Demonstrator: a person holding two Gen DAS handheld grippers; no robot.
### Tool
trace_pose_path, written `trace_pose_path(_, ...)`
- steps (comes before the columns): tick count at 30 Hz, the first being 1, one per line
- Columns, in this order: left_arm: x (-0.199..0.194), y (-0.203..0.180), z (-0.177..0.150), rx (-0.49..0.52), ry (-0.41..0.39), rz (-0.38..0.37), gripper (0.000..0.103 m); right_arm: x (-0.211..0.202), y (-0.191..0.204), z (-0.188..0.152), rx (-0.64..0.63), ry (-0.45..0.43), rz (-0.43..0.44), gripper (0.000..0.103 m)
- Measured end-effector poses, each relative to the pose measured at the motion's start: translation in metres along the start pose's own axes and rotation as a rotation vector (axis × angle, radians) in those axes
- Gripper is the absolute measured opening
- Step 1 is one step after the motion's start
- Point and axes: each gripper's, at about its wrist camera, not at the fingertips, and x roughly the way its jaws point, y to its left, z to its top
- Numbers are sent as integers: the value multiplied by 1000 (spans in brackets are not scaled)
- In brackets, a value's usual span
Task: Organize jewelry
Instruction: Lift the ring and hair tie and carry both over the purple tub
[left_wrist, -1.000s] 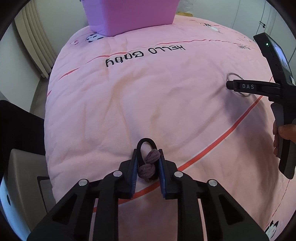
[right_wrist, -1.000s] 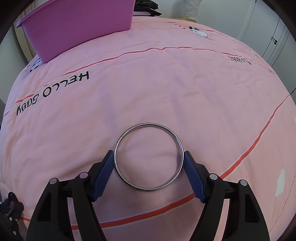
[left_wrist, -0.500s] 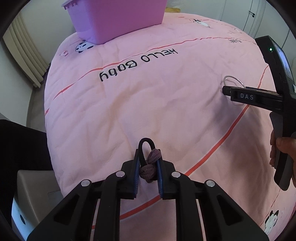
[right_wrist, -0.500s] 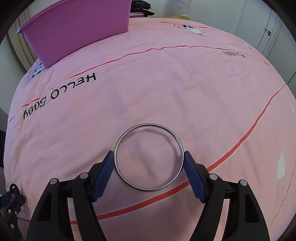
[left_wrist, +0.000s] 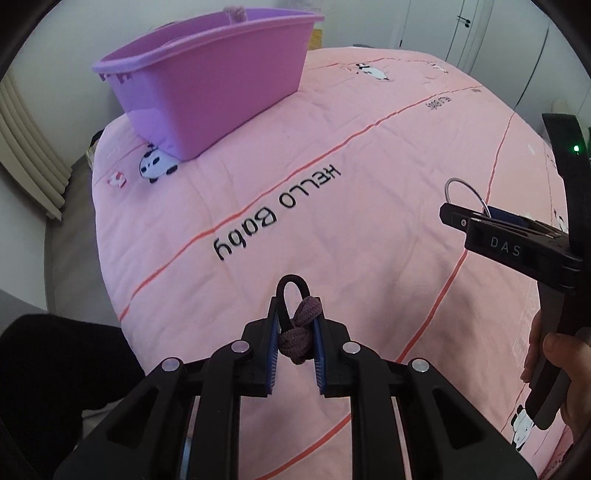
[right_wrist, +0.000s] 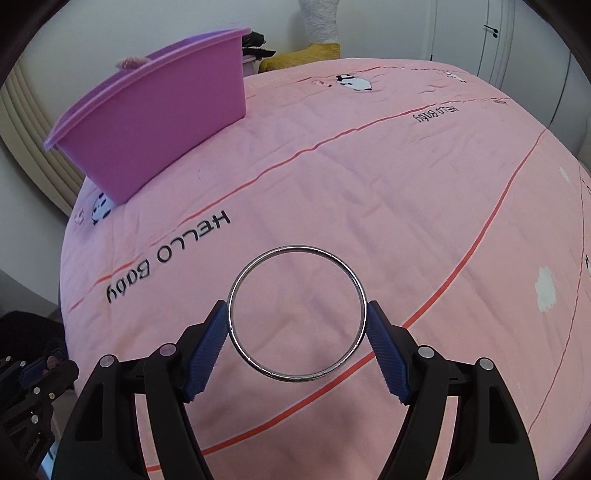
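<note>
Over the pink bedspread (left_wrist: 258, 177), both claws hang above the bed with something in each. The left claw (left_wrist: 295, 341) is pinching a hair tie (left_wrist: 300, 330): a knotted mauve fabric part sits squeezed between the blue pads, and a black elastic loop sticks up past the fingertips. The right claw (right_wrist: 297, 334) holds a thin silver bangle (right_wrist: 297, 313) by its two sides, the blue ribbed pads (right_wrist: 207, 347) pressing on the ring's left and right edges so it lies flat and faces the camera, with the bedspread showing through its middle. From the left wrist view, that same right claw (left_wrist: 465, 218) comes in from the right side, the bangle's arc poking out ahead of it, and the person's hand (left_wrist: 557, 373) grips the handle lower down.

Farther up the bed stands a purple plastic bin (left_wrist: 210, 85), well apart from both claws, resting on the bedspread beside a printed panda (left_wrist: 157, 166). Something pinkish and fuzzy peeks over the bin's rim, too small to identify. Black lettering reading "HELLO Baby" (left_wrist: 277, 218) runs along a red stripe between the bin and the claws.
</note>
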Motion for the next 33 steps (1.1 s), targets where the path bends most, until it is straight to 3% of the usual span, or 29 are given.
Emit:
trace_pose_path(8, -65, 47, 82, 82, -16, -91, 16, -78, 27, 40, 147, -92, -22, 72)
trace_pose_path(14, -104, 98, 169, 86, -62, -109, 16, -128, 79, 98, 208, -157, -16, 72)
trace_pose_path(17, -106, 128, 212, 77, -85, -99, 16, -136, 111, 137, 218, -197, 14, 72)
trace_pose_path(24, -74, 195, 298, 157, -135, -16, 16, -105, 170, 234, 243, -220, 100, 72)
trace_pose_path(30, -9, 226, 338, 182, -19, -51, 16, -41, 211, 304, 190, -130, 101, 72)
trace_pose_path(33, 24, 236, 350, 147, 35, -57, 16, -6, 228, 328, 165, -66, 89, 72)
